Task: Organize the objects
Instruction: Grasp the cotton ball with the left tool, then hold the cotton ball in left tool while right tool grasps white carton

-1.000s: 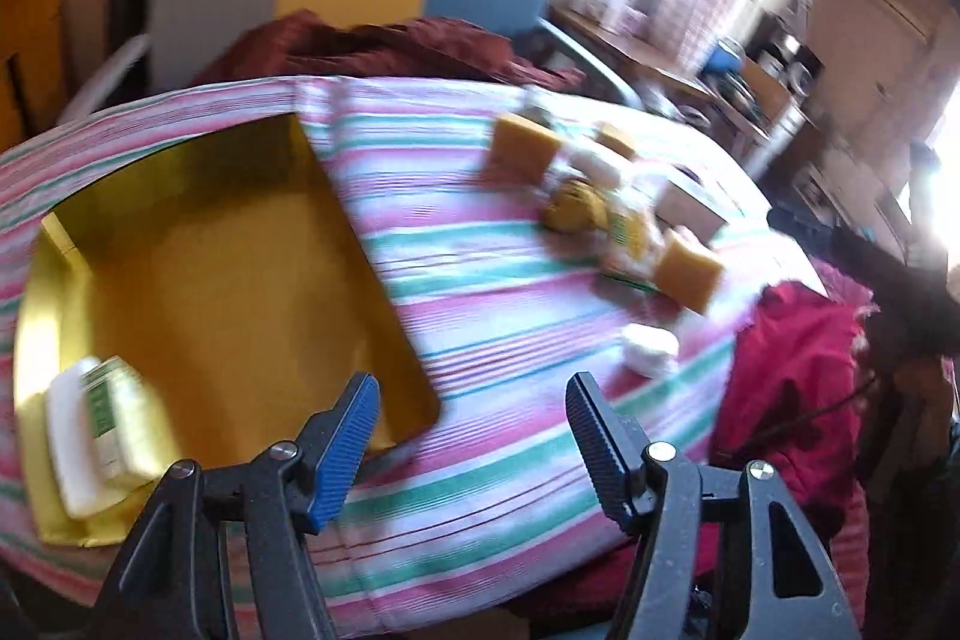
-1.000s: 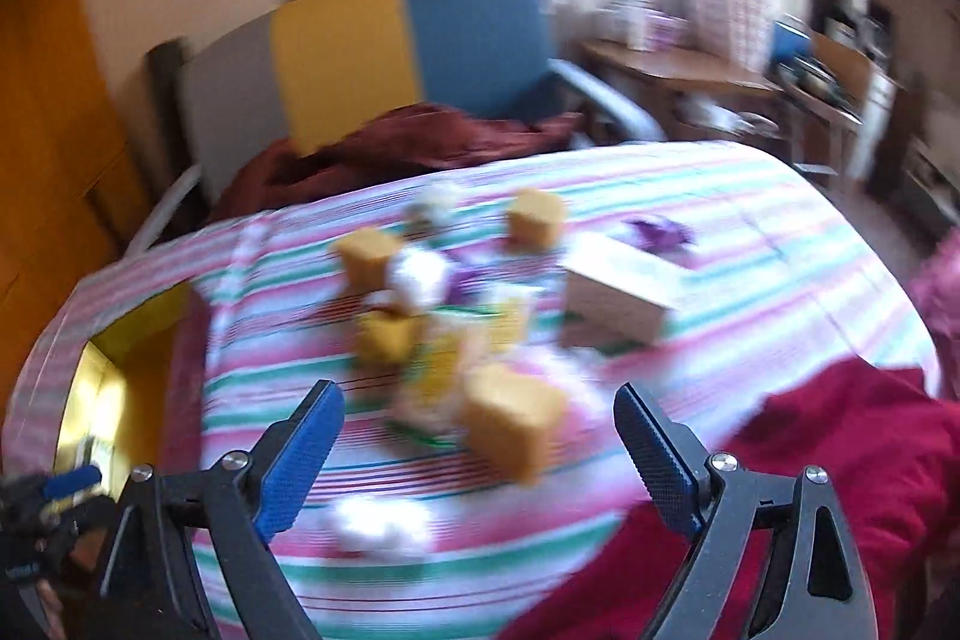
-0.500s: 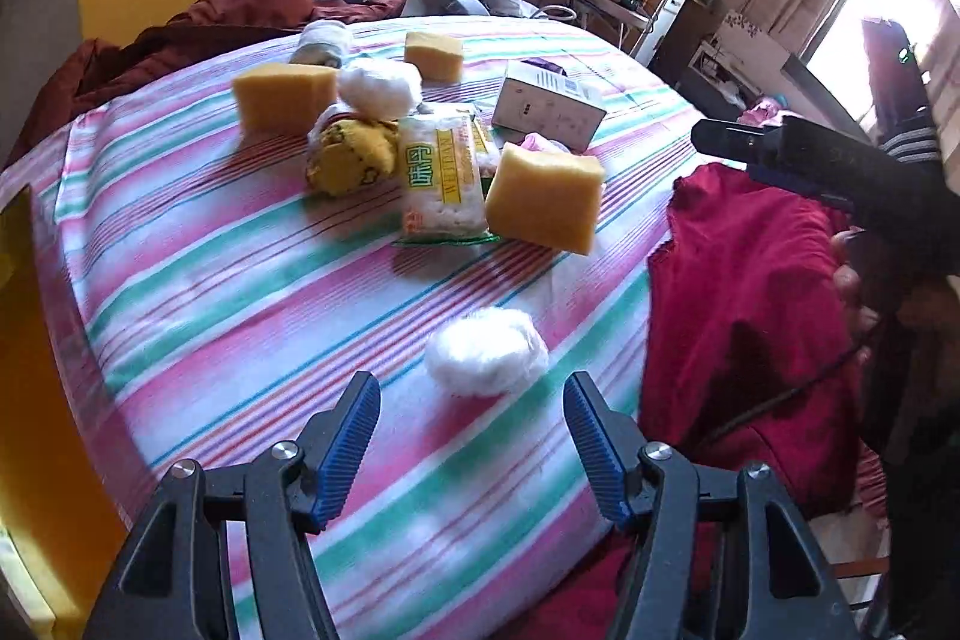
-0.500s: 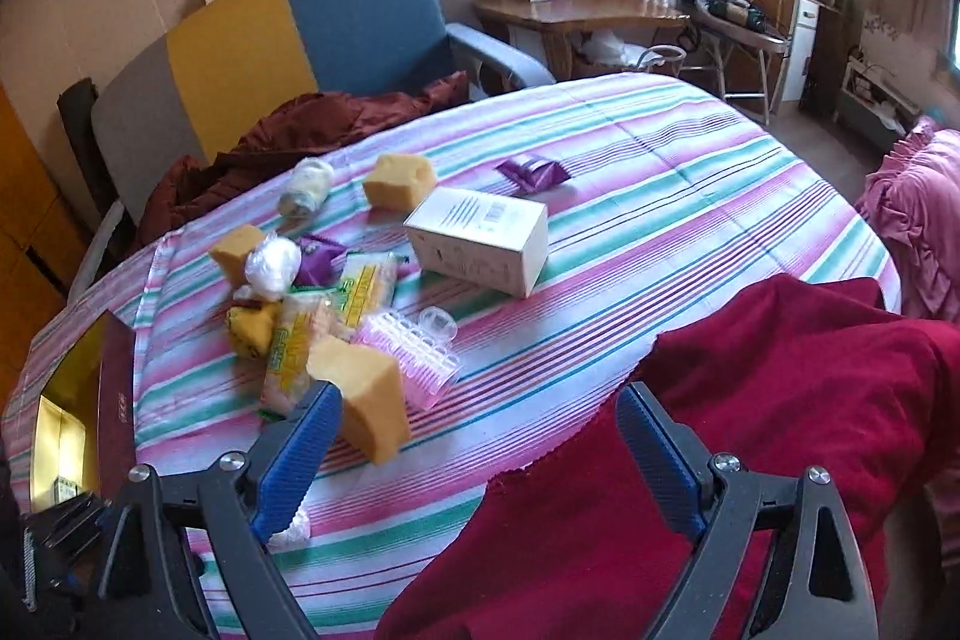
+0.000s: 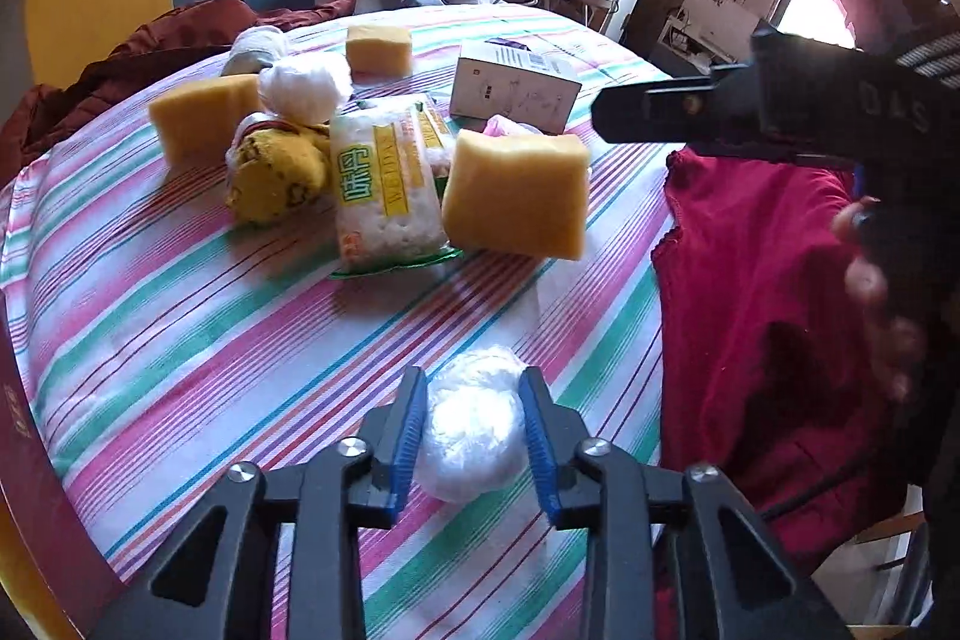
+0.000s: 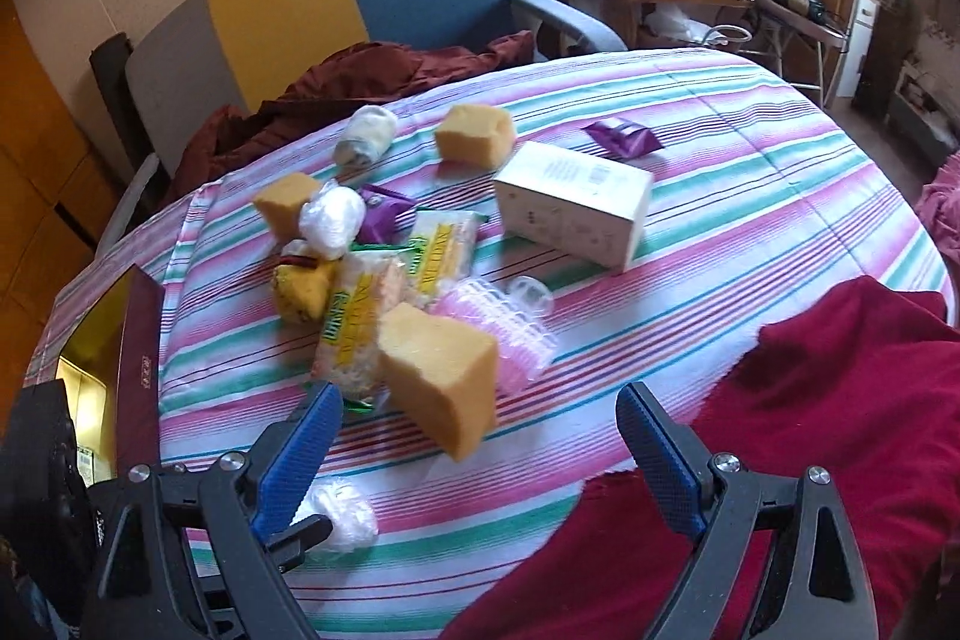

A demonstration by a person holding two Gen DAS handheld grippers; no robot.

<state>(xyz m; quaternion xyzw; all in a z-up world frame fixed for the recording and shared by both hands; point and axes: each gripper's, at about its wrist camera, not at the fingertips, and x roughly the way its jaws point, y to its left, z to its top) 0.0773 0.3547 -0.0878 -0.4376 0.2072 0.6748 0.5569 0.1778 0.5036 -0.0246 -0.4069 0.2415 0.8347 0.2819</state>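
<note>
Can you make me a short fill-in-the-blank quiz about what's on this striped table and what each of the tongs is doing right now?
1. The left tongs are closed on a white, plastic-wrapped ____.
2. The right tongs are ____ and hold nothing.
3. The nearest yellow sponge leans against a pack of pink ____.
4. The white box lies on a cloth patterned with ____.

Missing words: ball; open; hair rollers; stripes

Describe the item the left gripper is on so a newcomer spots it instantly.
On the striped tablecloth, look at the near edge, apart from the central clutter. The white plastic-wrapped ball sits alone there, between the left gripper fingers. A second white ball lies far back, wedged among yellow sponges.
</note>
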